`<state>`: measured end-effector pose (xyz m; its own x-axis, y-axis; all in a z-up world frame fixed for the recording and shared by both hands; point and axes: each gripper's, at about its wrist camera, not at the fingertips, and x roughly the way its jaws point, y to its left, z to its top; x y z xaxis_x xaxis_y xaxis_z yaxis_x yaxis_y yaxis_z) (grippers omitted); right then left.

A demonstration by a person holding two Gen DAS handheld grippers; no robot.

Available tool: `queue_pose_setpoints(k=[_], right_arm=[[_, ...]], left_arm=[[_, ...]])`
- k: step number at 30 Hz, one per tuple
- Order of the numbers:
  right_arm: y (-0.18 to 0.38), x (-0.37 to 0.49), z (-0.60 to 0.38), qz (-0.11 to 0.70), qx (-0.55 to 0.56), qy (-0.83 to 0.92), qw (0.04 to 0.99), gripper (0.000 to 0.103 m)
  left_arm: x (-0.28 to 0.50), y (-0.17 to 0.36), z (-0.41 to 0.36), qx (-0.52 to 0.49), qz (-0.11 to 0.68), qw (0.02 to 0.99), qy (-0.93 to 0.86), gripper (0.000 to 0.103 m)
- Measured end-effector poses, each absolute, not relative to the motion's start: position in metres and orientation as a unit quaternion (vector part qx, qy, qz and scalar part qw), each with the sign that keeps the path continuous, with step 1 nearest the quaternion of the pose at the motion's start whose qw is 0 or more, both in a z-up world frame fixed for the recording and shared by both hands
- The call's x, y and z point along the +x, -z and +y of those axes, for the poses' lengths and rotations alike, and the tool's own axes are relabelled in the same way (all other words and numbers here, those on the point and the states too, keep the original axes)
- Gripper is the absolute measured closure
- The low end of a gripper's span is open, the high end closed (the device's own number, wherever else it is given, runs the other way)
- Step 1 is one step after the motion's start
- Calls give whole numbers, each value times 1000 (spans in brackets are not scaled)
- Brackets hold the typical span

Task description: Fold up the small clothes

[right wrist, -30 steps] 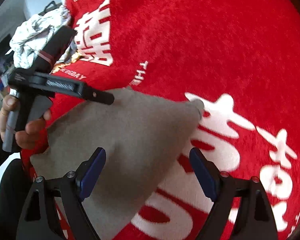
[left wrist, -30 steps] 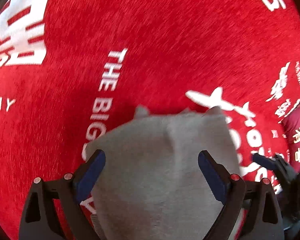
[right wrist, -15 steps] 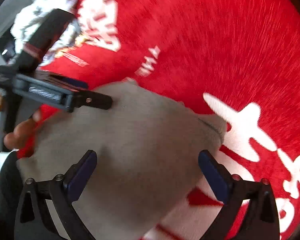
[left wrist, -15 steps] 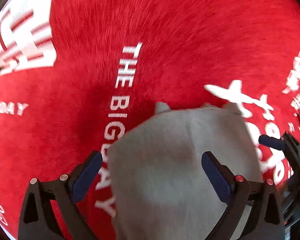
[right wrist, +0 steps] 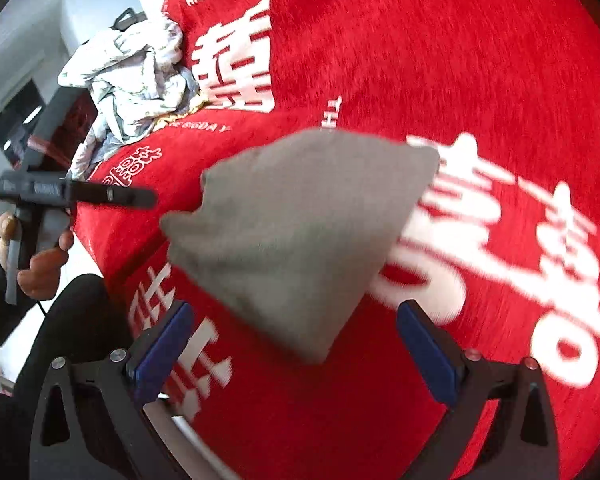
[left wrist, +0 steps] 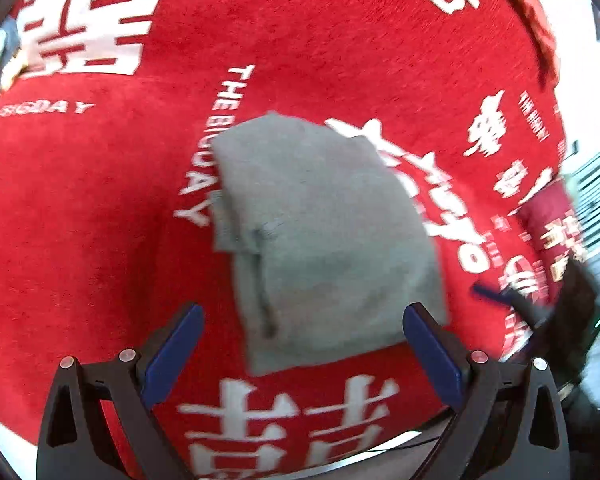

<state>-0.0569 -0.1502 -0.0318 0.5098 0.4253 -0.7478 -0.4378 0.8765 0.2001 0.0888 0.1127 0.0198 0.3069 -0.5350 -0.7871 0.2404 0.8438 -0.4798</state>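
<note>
Grey garment (left wrist: 324,224) folded; layered edge visible left wrist view only.

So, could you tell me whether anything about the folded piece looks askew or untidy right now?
Slightly. The grey folded garment lies on the red blanket, but an under-layer pokes out along its left edge, so the layers are not flush. Both grippers are open and clear of it.

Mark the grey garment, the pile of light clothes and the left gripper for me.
grey garment (left wrist: 324,220): left wrist view, middle of its folded top layer.
pile of light clothes (right wrist: 132,76): right wrist view, centre of the crumpled heap.
left gripper (left wrist: 300,356): left wrist view, midway between its fingertips.
</note>
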Motion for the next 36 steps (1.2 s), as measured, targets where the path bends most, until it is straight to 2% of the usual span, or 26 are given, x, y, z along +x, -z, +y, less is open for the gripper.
queue_pose_setpoints(k=[7, 14, 20, 25, 35, 36], right_arm=[[26, -95, -144, 423, -17, -241, 873, 1], [35, -99, -147, 444, -11, -232, 866, 1], [39, -96, -136, 445, -23, -238, 863, 1], [39, -98, -130, 444, -30, -250, 860, 1], [38, -101, -129, 445, -34, -247, 860, 1], [37, -102, -130, 444, -32, -245, 861, 1]], left_arm=[[90, -13, 84, -87, 523, 801, 278, 2], [85, -6, 70, -77, 541, 772, 325, 2], [89, 4, 75, -108, 576, 740, 330, 7], [84, 8, 79, -102, 586, 737, 322, 7], [105, 18, 71, -162, 611, 695, 342, 7], [105, 17, 76, -180, 607, 693, 346, 15]])
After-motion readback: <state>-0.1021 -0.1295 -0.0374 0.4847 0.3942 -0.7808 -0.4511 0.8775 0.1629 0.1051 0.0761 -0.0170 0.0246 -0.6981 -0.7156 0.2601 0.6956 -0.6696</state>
